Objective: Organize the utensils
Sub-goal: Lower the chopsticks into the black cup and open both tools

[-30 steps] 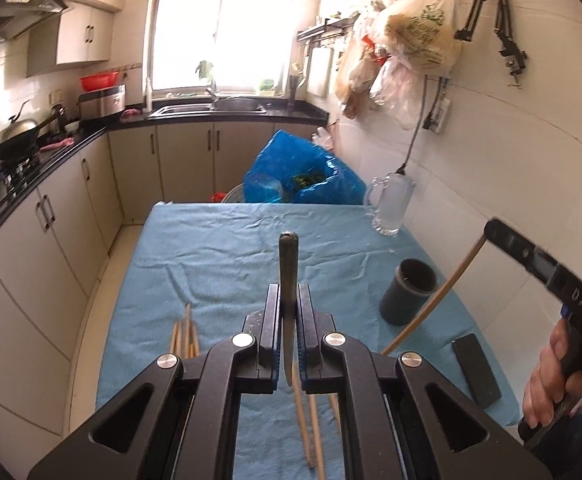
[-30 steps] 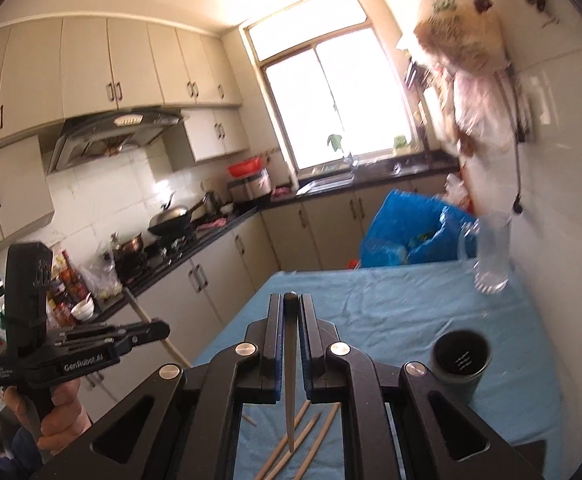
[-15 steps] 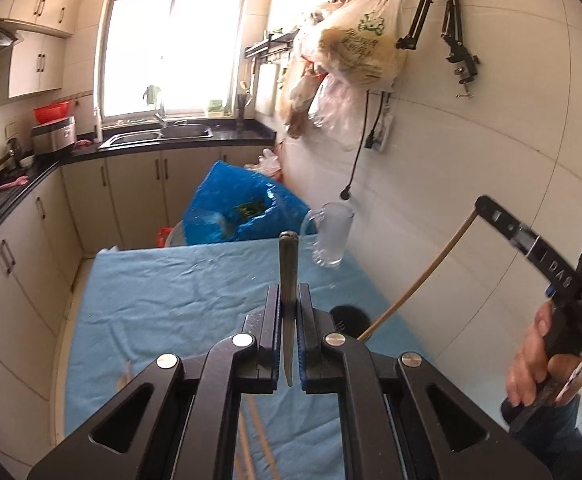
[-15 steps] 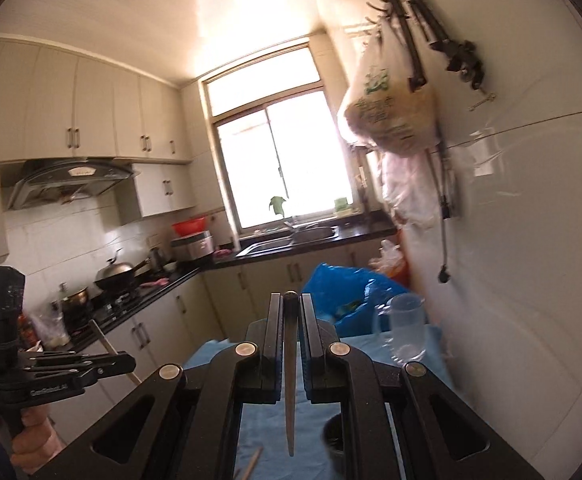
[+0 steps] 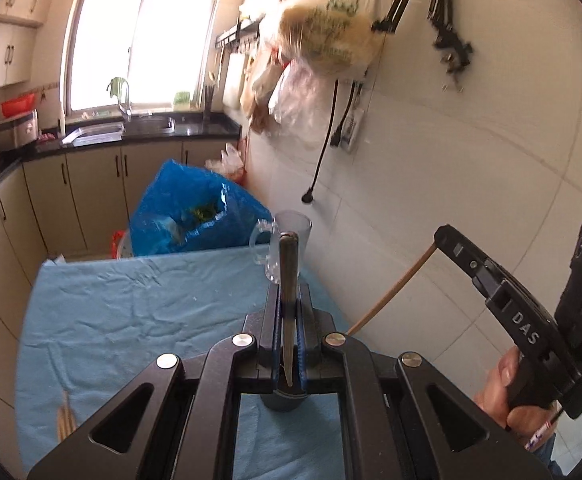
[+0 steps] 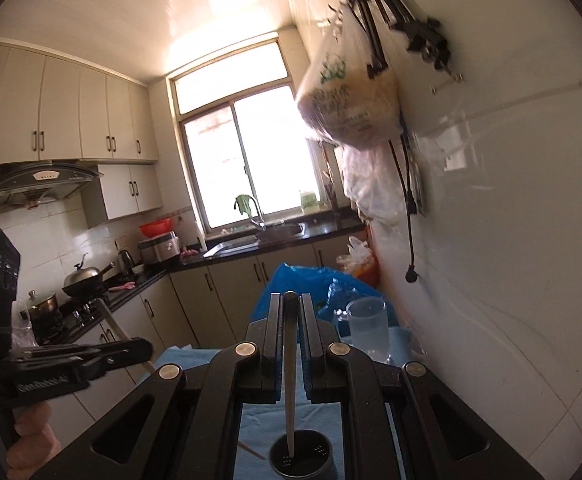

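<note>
My left gripper (image 5: 289,308) is shut on a wooden chopstick (image 5: 288,280) held upright, directly above the dark grey utensil cup (image 5: 285,400) on the blue tablecloth (image 5: 131,320). My right gripper (image 6: 290,312) is shut on another chopstick (image 6: 290,380), whose lower tip points down into the cup (image 6: 303,458). In the left wrist view the right gripper (image 5: 445,236) stands at the right with its chopstick (image 5: 391,292) slanting down. In the right wrist view the left gripper (image 6: 139,350) is at the left. More chopsticks (image 5: 65,420) lie on the cloth at the left.
A clear glass mug (image 5: 281,244) stands at the table's far right by the tiled wall; it also shows in the right wrist view (image 6: 369,328). A blue plastic bag (image 5: 191,212) sits behind the table. Cabinets and a counter run along the left.
Both grippers have moved right and over the cup. The right chopstick's tip now points into the cup; the left chopstick now stands above it.
</note>
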The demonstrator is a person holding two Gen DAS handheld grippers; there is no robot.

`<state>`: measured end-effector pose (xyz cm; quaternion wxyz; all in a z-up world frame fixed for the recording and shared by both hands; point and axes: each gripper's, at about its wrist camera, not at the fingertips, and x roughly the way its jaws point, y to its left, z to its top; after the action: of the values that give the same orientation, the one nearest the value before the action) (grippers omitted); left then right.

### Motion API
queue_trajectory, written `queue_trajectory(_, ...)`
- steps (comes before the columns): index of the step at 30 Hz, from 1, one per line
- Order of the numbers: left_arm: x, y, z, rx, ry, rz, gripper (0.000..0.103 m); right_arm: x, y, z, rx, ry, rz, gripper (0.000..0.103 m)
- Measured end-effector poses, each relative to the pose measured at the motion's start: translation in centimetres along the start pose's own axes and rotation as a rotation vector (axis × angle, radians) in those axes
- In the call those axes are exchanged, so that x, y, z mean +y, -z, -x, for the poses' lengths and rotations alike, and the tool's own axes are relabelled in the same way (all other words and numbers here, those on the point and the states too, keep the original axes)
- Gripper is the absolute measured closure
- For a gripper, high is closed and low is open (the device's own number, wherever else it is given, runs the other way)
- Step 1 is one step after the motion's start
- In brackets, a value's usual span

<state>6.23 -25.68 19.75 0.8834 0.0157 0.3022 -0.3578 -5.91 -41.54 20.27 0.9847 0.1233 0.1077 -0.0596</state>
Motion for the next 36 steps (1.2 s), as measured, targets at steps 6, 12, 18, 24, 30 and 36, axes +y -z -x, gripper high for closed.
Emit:
queue_trajectory(6, 0.2, 1.2, -4.4, 0.069, -0.014, 0.022, 0.097, -1.4, 2.1, -2.8, 0.077, 0.016, -0.02, 0.095)
queue_trajectory(12, 0.9, 1.7, -6.9, 0.108, -0.025, 0.045, 0.097, -2.5, 3.9, -5.0, 0.148, 0.018, -0.048, 0.095)
queue_trajectory(18, 1.3, 2.0, -8.0, 0.131, -0.031, 0.058, 0.097, -3.5, 4.5, -5.6, 0.196, 0.01, -0.073, 0.094)
queue_trajectory(24, 1.2, 1.4, -5.8, 0.088, -0.019, 0.06, 0.071, -3.1, 2.4, -2.6, 0.126, -0.008, -0.054, 0.093)
queue_trajectory(30, 1.2, 1.3, -1.8, 0.023, -0.031, 0.047, 0.064, -1.8, 1.3, 1.5, 0.058, -0.037, -0.052, 0.093)
queue_trajectory(36, 3.5, 4.2, 4.0, -0.037, -0.085, 0.075, 0.05, 0.6, 3.5, 5.5, 0.007, -0.08, -0.033, 0.046)
